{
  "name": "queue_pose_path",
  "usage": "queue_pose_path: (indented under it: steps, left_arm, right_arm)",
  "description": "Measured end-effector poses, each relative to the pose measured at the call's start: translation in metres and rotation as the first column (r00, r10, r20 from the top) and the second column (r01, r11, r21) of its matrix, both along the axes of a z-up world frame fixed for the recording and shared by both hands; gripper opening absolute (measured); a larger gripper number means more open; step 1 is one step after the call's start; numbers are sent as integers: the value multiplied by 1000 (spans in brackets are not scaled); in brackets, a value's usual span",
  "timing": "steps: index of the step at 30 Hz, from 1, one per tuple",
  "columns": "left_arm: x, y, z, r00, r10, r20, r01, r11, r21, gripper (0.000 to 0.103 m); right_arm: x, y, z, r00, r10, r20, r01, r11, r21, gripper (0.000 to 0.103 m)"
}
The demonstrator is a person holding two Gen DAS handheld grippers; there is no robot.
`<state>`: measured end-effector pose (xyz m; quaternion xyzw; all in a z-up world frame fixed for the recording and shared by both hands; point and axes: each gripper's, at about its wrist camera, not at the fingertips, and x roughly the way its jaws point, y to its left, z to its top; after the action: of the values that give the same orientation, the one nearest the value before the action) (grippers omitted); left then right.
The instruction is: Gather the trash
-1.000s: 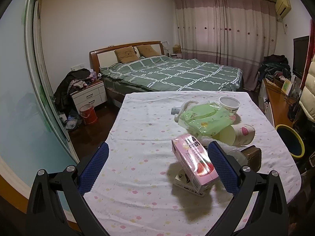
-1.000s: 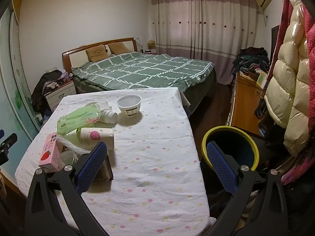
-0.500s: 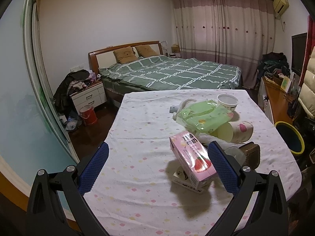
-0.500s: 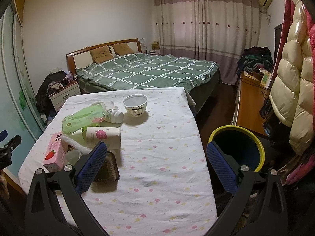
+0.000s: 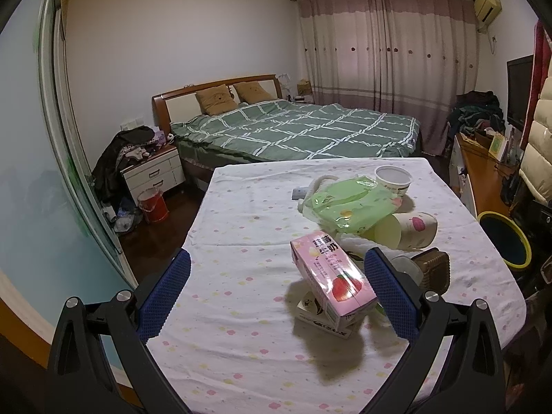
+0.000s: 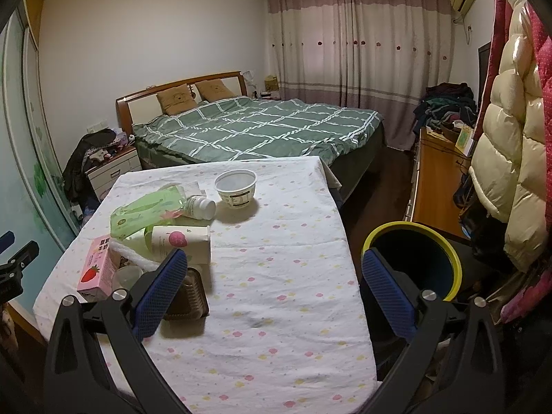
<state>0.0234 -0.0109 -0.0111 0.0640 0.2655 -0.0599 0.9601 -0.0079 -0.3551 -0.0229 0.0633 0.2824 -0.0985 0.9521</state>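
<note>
L wrist view: my left gripper (image 5: 276,289) has jaws spread wide, nothing held, over the table w/ dotted cloth (image 5: 241,241). Just R of frame ctr lies the pink strawberry milk carton (image 5: 331,276), tilted on a small white box (image 5: 321,317), right blue pad beside it; can't tell if touching. Above-R: green plastic pouch (image 5: 348,203), tipped paper cup (image 5: 410,229), white tub (image 5: 393,181). Yellow-rimmed bin (image 5: 505,238) at far R edge, off the table.

R wrist view: carton (image 6: 96,265) lower L, brown tray (image 6: 191,296) by the left pad. My right gripper (image 6: 274,293) is wide open too, empty. Pill bottle (image 6: 200,207) on its side next to tub (image 6: 236,189), ctr. Bin (image 6: 414,262) R of table, behind the right pad.
</note>
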Motion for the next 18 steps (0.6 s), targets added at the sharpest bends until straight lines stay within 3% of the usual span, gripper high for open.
queue_pose_path:
  steps: [18]
  left_arm:
    - [-1, -3, 0, 1000, -4, -1, 4, 1000, 1, 99]
  right_arm:
    - [-1, 0, 0, 1000, 0, 1, 0, 1000, 1, 97]
